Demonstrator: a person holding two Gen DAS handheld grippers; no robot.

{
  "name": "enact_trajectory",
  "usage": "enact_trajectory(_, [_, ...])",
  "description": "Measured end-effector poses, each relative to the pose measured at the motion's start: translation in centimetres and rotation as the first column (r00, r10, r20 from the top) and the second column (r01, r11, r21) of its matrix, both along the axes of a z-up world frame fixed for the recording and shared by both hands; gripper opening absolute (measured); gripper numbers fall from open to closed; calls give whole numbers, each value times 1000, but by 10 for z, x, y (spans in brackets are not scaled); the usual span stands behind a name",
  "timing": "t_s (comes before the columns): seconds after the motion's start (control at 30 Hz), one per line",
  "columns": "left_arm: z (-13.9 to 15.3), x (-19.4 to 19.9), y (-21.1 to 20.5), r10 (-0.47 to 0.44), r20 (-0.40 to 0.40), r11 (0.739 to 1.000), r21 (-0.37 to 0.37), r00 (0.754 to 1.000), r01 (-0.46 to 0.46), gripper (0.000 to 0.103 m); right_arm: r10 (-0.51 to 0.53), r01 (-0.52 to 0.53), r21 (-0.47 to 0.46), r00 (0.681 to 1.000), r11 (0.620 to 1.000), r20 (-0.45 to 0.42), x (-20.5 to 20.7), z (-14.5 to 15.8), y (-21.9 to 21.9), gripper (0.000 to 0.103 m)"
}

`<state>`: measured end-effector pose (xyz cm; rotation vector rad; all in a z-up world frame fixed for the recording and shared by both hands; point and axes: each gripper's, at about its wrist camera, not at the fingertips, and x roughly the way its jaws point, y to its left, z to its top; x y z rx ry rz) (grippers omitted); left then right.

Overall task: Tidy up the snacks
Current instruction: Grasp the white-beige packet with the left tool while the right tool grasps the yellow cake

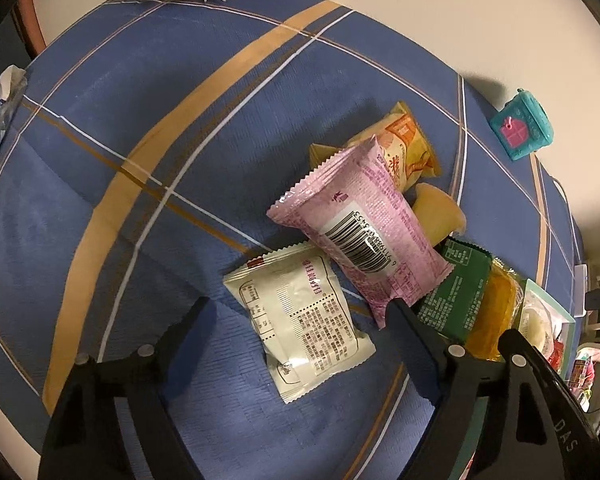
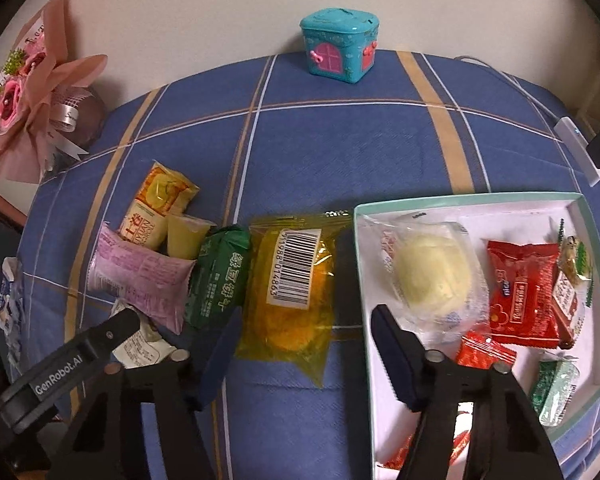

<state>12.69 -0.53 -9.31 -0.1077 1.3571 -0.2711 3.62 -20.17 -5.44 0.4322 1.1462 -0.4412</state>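
The surface [image 2: 340,140] wears a woven blue cloth, matt and faintly ribbed; the pink packet [image 1: 364,232] and the white packet [image 1: 300,320] are crinkled plastic film with a soft sheen; the yellow wrapper [image 2: 292,288] is clear, glossy film — highlights streak it; the box [image 2: 596,280] looks like smooth matt card; the teal house-shaped tin [image 2: 340,50] shines like hard plastic or lacquered metal; each hand-held gripper's fingers [image 2: 396,356] are matt black plastic.
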Motion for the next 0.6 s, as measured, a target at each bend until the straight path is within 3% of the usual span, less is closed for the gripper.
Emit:
enact_trajectory(0.1, [-5,2,-3,-5,-11,1000,1,1000,5,77,4,-4,9,1000,1000,-2,5,-4,0,63])
enact_trajectory(0.3, [-15,2,-6,-11,-30,1000,22,1000,12,73,10,-9,29,1000,1000,-9,13,-14,1,56])
enact_trajectory(0.6, [-18,8,-13,-18,2,998,65,1000,17,70,7,-5,29,999,1000,-38,23,-31,1,55])
